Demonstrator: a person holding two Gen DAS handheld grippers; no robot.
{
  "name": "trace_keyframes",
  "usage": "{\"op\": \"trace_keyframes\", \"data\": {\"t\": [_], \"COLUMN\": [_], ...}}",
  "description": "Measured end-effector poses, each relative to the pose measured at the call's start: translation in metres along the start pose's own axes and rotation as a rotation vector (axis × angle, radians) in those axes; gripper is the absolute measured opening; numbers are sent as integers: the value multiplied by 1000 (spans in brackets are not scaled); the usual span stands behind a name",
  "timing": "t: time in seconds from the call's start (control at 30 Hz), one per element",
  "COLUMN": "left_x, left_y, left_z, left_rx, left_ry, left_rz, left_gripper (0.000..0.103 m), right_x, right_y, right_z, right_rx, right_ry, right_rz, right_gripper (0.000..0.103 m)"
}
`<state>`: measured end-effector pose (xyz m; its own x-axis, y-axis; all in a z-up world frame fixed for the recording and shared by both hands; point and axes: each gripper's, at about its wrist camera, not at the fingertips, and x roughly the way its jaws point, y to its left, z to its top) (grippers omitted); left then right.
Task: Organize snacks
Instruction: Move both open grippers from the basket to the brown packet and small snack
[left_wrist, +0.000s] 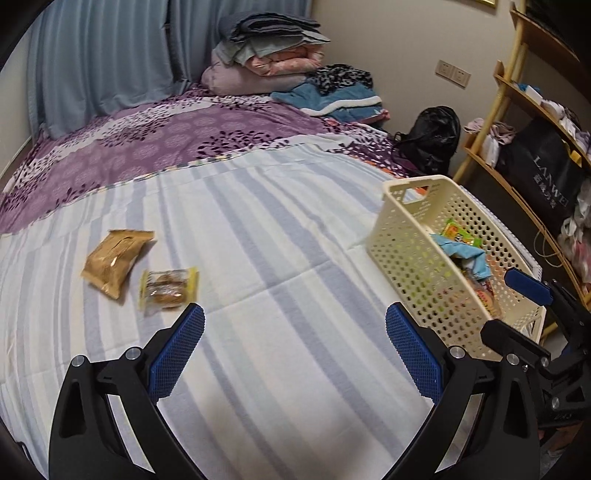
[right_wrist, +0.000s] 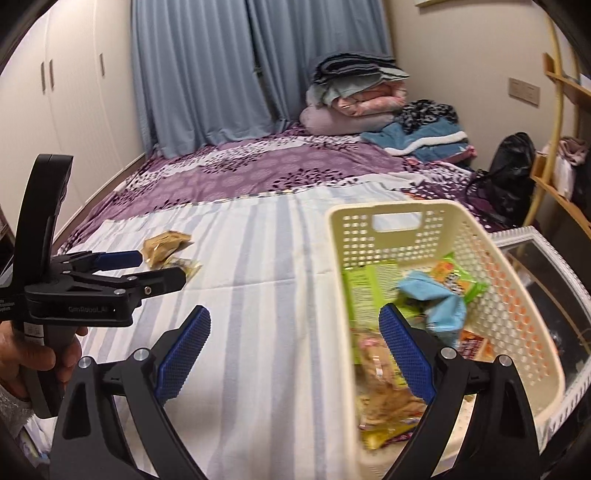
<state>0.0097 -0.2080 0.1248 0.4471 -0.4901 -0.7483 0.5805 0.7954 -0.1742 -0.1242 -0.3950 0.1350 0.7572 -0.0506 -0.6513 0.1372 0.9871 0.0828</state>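
Both sets of tongs are spread wide with nothing in them. The left tongs (left_wrist: 294, 341) hover low over the striped blue-and-white sheet (left_wrist: 258, 229) on the bed, blue pads facing each other. The right tongs (right_wrist: 294, 341) hang above the near end of the basket (right_wrist: 417, 214), one pad over the sheet and the other over the inside of the basket.

Two snacks lie loose on the sheet, just ahead and to the left of the left tongs: a clear packet with yellow ends and brown cookies inside (left_wrist: 168, 287), and right beside it, a bit farther off, a gold-brown foil pouch (left_wrist: 114, 260) lying flat and tilted. I can't tell if they touch.

The basket is cream plastic with perforated walls and a handle cutout in the far end, sitting on the right side of the bed near the edge. Inside it's a jumble: a tan wrapper (right_wrist: 384, 391) blurred at the near end, a green flat pack (right_wrist: 369, 291) leaning on the left wall, a crumpled light blue bag (right_wrist: 439, 302) in the middle, and a green-and-orange packet (right_wrist: 458, 278) behind it.

In the right view the person's left hand (right_wrist: 33, 365) grips the black handle of the other tool, held level.

Farther back there's a purple floral bedspread (left_wrist: 166, 133), a pile of folded bedding (left_wrist: 266, 48), and blue curtains (left_wrist: 103, 55).
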Motion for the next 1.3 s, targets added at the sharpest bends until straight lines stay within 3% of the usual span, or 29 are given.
{"op": "trace_keyframes", "data": {"t": [0.67, 0.93, 1.3], "left_x": [-4, 25, 82], "left_y": [134, 174, 213], "left_z": [-8, -4, 12], "left_rx": [-208, -247, -219], "left_ry": [-10, 22, 91], "left_rz": [132, 154, 174], "left_gripper": [100, 100, 100], "right_x": [76, 103, 141], "right_y": [71, 84, 101], "right_z": [-1, 2, 11], "right_rx": [-93, -109, -121], "right_ry": [138, 174, 207], "right_rz": [122, 147, 177], "right_gripper": [92, 92, 92]}}
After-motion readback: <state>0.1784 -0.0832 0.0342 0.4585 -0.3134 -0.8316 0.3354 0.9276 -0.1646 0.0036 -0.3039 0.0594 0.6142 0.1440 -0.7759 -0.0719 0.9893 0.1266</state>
